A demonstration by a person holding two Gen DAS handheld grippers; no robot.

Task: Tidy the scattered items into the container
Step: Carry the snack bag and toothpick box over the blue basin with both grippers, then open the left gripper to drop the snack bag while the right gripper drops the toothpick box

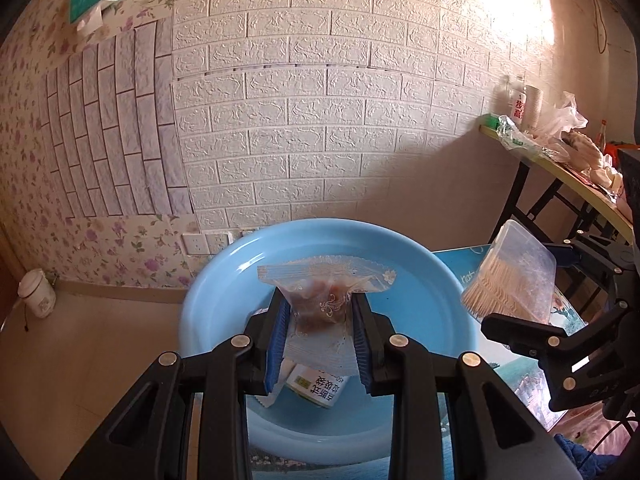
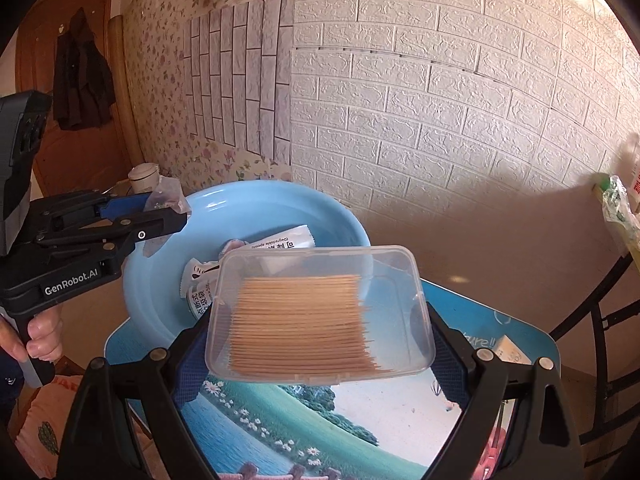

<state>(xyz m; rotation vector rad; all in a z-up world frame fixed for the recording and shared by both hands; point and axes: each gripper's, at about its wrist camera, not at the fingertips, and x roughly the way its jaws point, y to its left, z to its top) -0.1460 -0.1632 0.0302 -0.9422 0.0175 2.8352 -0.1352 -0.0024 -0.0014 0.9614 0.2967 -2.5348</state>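
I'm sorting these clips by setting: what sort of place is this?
Most likely a room in a lived-in home. The walls carry floral wallpaper and white embossed brick-pattern panels, a dark jacket hangs on a brown wooden door, and a cluttered folding side table stands nearby.

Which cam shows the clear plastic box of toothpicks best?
Right wrist: the clear plastic box of toothpicks fills mid-frame, broad face up, held in the right gripper. Left wrist shows it only small, end-on, at the right edge.
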